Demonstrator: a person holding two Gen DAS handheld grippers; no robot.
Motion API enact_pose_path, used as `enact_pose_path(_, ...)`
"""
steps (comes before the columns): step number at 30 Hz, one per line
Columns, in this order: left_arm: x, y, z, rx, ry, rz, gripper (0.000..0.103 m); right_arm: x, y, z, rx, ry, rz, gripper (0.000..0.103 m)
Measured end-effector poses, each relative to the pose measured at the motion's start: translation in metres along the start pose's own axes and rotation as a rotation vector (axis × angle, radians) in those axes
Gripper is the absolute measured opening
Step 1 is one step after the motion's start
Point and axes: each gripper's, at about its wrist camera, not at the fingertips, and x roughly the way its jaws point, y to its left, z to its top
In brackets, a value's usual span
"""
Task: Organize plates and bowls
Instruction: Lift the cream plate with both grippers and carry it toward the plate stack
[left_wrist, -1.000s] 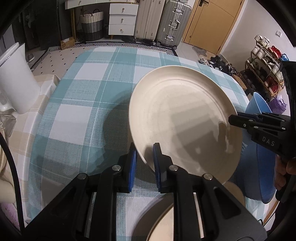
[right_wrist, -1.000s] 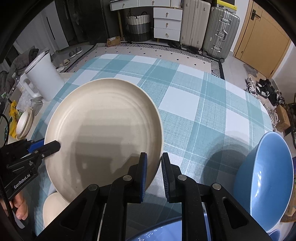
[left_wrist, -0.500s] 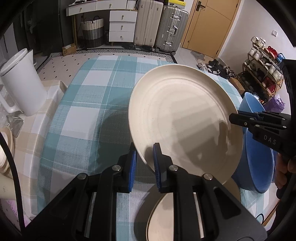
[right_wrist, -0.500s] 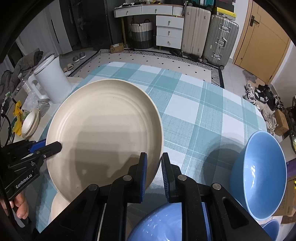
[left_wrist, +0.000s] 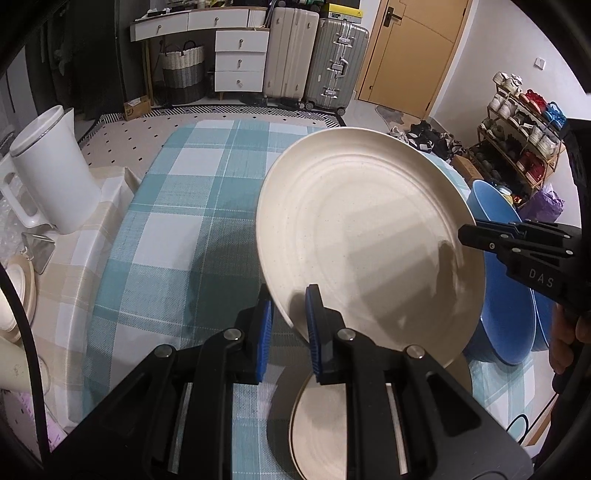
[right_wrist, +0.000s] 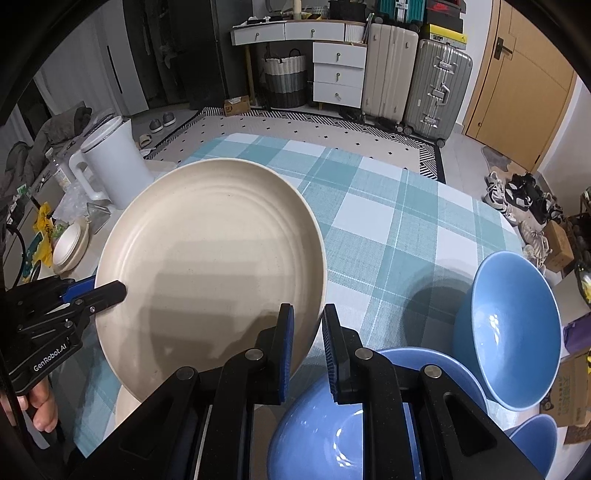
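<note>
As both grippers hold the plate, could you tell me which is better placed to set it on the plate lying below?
Left, probably. The left gripper sits right above the lower plate, while the right gripper hangs over a blue bowl. Both are shut on the held plate.

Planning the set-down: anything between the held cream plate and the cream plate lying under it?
Nothing visible. The cream plate, gripped at opposite rims by the left gripper and right gripper, hangs tilted over the lower plate. The blue bowls sit off to the right.
</note>
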Motion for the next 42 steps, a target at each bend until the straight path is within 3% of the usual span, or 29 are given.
enact_pose_path(42, -0.059, -0.002, -0.061, 0.043, -0.033, 0.002, 0.015, -0.061, 0.031, -0.071, 0.017, -0.088, 0.075, 0.016)
